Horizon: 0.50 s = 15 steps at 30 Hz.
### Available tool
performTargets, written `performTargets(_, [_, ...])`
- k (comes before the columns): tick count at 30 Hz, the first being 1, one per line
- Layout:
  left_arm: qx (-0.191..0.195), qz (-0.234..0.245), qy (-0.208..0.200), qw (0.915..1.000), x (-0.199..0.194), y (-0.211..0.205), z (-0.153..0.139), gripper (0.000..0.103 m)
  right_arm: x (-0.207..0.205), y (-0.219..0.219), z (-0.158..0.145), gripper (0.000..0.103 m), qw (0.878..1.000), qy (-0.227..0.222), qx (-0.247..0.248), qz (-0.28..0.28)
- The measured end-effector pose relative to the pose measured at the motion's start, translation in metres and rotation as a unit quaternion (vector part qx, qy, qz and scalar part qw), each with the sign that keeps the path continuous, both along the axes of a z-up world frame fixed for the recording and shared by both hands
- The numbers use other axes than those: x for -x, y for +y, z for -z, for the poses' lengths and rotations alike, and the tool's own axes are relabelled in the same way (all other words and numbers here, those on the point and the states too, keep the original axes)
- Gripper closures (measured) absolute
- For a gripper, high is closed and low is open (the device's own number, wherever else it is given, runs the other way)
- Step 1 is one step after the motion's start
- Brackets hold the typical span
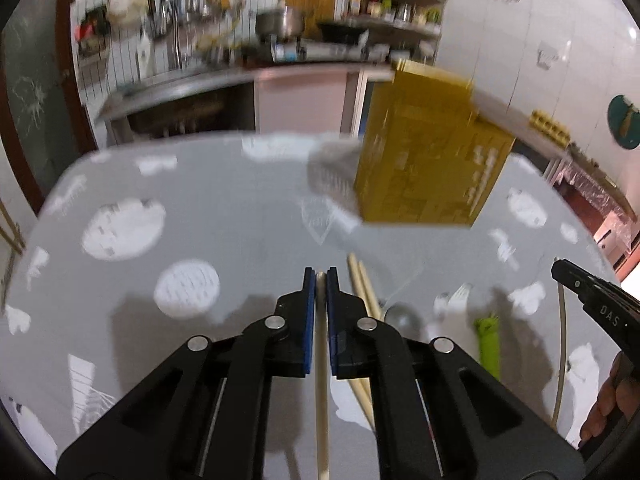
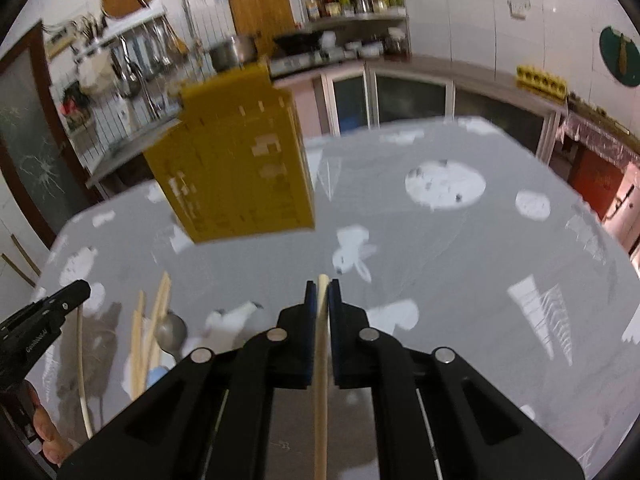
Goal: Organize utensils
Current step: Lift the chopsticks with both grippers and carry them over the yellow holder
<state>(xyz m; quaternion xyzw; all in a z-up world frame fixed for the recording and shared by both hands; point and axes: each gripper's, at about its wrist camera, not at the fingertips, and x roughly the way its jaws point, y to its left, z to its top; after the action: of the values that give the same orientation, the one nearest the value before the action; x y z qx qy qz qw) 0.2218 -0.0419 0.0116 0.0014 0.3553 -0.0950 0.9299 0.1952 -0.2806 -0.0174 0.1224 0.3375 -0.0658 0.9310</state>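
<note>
Both grippers (image 1: 321,280) (image 2: 323,292) clamp chopsticks (image 1: 322,380) (image 2: 321,380) above grey patterned table (image 1: 224,208).

Behind the grey patterned tablecloth (image 2: 460,248) you see a kitchen counter (image 2: 440,70) with a steel pot (image 2: 232,52) — beside it a shelf of jars (image 2: 356,2), a wooden board (image 2: 262,10), and a yellow egg tray (image 2: 542,78).

I'm looking at a kitchen: ladles hanging on a wire rack (image 2: 140,64), a pot (image 2: 232,54) sitting on the counter, shelves (image 2: 356,4) holding jars, tiled walls showing behind.
</note>
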Motion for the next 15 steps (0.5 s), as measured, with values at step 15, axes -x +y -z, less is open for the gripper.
performTargets(15, [0.025,0.0,-0.155,0.9876,0.051,0.003,-0.074,0.099,0.051,-0.004,-0.066,0.097,0.984,-0.178,0.02,0.009])
